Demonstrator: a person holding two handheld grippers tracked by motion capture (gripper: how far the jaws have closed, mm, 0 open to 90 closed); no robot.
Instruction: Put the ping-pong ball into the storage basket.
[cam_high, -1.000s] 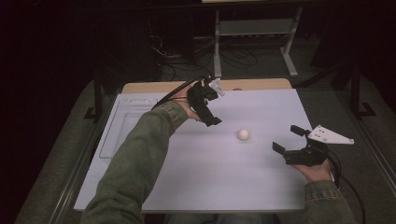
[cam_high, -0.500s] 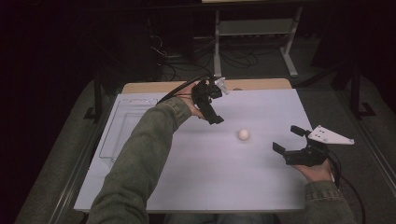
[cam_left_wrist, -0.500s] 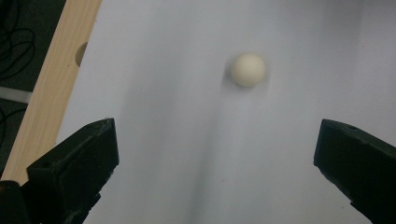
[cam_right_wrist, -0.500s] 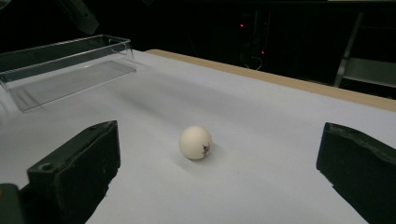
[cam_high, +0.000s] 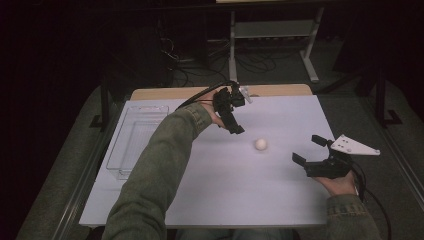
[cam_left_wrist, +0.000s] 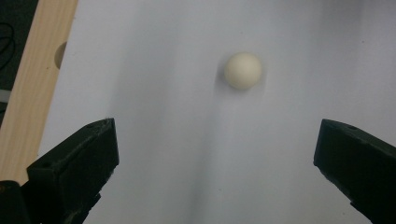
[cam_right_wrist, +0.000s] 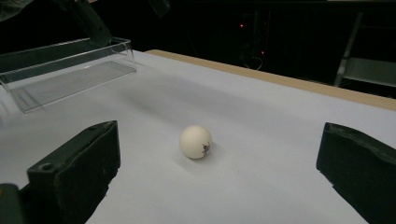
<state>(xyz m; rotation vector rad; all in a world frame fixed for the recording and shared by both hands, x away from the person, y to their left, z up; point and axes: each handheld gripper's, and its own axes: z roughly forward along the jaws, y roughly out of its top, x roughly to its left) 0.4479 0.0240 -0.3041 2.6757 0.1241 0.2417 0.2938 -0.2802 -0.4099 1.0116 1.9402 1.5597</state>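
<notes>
1. Small white ball (cam_high: 260, 144) sits on the pale table sheet (cam_high: 240, 200) at the same spot as a second ago; I see no roll in the high view. It lies right of centre, between my two grippers and touching neither.
2. My left gripper (cam_high: 233, 119) has crept a little toward the ball since the earlier frames, and its grey plate now points more toward the far edge. The right gripper (cam_high: 308, 150) has not shifted.
3. Left forearm, in an olive sleeve (cam_high: 155, 180), reaches diagonally across the sheet; the gripper hangs above the surface, tipped down at the ball (cam_left_wrist: 242, 70), jaws spread wide with nothing between them.
4. Right hand (cam_high: 340, 183) rests low near the right edge, its gripper aimed left at the ball (cam_right_wrist: 195, 142), jaws likewise wide and empty. A dark mark shows on the ball's lower side there.
5. Clear rectangular plastic tray (cam_high: 135, 140) lies on the left side, well apart from the ball. Nothing stands between either gripper and the ball.
</notes>
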